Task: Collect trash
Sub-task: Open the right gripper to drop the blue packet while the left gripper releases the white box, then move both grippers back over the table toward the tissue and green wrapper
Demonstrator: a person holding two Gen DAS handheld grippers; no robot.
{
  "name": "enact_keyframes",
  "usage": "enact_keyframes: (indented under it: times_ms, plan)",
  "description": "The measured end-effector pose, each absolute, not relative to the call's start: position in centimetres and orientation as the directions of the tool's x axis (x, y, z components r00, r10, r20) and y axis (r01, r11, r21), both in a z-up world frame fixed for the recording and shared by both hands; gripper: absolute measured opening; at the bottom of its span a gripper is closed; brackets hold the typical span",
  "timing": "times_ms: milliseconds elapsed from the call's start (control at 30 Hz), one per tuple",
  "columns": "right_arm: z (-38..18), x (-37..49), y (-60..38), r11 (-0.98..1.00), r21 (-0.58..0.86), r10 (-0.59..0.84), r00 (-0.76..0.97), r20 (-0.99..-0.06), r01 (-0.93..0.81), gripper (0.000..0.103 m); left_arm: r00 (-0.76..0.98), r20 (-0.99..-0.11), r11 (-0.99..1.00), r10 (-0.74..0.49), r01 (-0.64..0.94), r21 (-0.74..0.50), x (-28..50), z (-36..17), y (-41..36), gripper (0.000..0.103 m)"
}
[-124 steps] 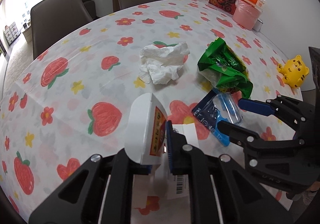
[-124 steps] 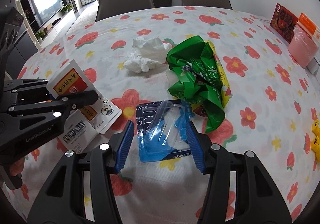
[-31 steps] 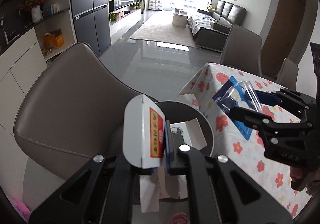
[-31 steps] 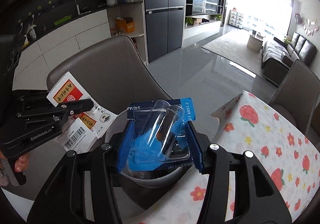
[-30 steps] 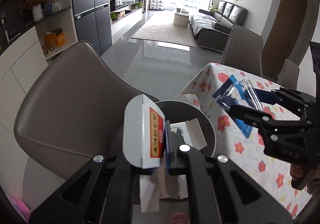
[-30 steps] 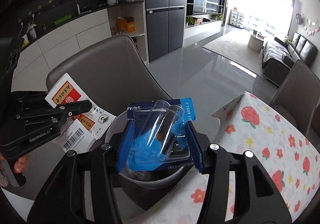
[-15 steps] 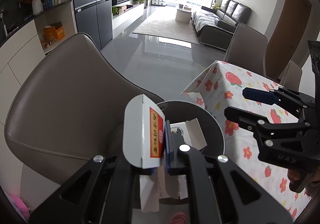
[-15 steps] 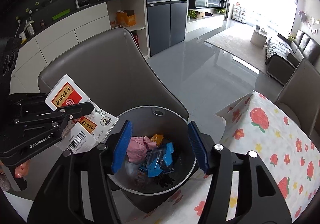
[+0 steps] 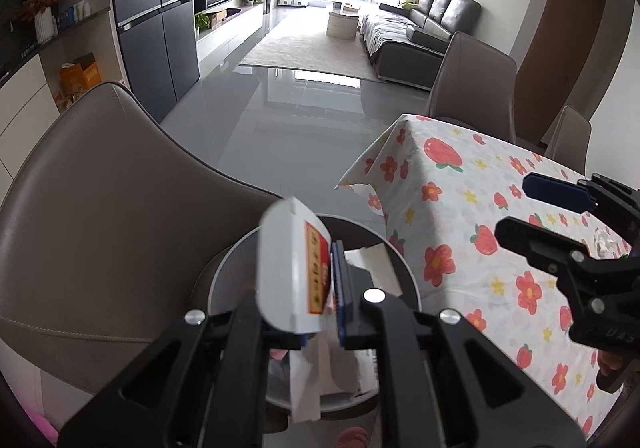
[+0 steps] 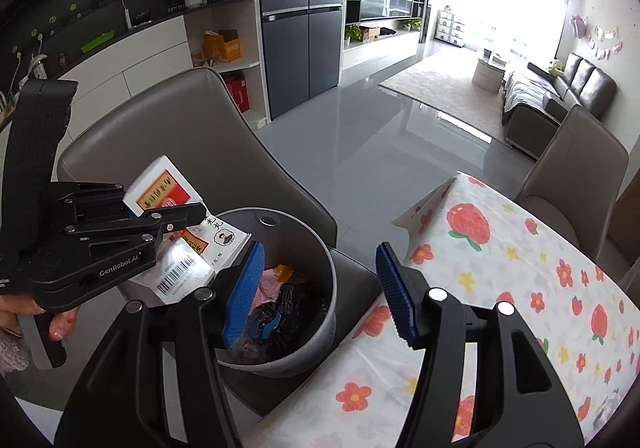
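My left gripper (image 9: 316, 288) is shut on a flattened white and red cardboard box (image 9: 292, 268) and holds it over the grey round trash bin (image 9: 224, 272). In the right wrist view the same box (image 10: 180, 224) hangs over the bin's left rim (image 10: 276, 214), held by the left gripper (image 10: 176, 216). My right gripper (image 10: 320, 288) is open and empty above the bin's right side. The blue blister pack (image 10: 264, 322) lies inside the bin among pink and dark trash. The right gripper (image 9: 536, 208) also shows open over the table in the left wrist view.
The bin stands on a grey leather chair (image 9: 104, 176) next to the table with a strawberry tablecloth (image 10: 520, 268). More chairs (image 9: 468, 72) stand at the far side. A white tissue (image 9: 604, 244) shows on the table behind the right gripper.
My right gripper opened and the blue blister pack fell into the bin. Both grippers have since shifted slightly toward the table; the left still holds the box.
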State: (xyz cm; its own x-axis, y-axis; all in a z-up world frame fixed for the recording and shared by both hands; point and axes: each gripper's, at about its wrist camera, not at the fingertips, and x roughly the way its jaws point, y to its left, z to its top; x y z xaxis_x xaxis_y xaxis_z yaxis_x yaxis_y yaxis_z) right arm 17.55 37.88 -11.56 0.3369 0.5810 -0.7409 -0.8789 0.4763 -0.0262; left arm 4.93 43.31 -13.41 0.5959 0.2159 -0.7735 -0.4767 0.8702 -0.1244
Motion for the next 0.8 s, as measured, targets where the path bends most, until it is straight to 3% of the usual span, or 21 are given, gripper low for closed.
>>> enact_keyframes:
  times_ms: [33, 133, 267, 667, 800]
  plan:
    - [-11.5, 17.8, 37.4, 0.485, -0.025, 0.578, 0.342, -0.741, -0.874, 0.056, 0.591, -0.778, 0.872, 0.213, -0.474, -0.122, 5.2, -13.5, 43.2, 0.016]
    - [-11.5, 18.4, 36.2, 0.509, -0.02, 0.571, 0.356, -0.74, -0.86, 0.056, 0.591, -0.781, 0.88, 0.201, -0.459, -0.12, 5.7, -13.5, 42.7, 0.046]
    - [-11.3, 18.8, 34.9, 0.535, -0.008, 0.569, 0.368, -0.735, -0.845, 0.056, 0.596, -0.777, 0.891, 0.204, -0.441, -0.104, 6.2, -12.9, 41.6, 0.062]
    - [-9.1, 19.8, 26.9, 0.653, 0.043, 0.562, 0.446, -0.696, -0.756, 0.057, 0.634, -0.745, 0.948, 0.209, -0.318, -0.005, 8.7, -9.6, 34.1, 0.078]
    - [-8.7, 20.5, 21.0, 0.727, 0.046, 0.52, 0.505, -0.689, -0.685, 0.065, 0.662, -0.733, 0.972, 0.157, -0.236, -0.005, 10.7, -8.8, 29.9, 0.08]
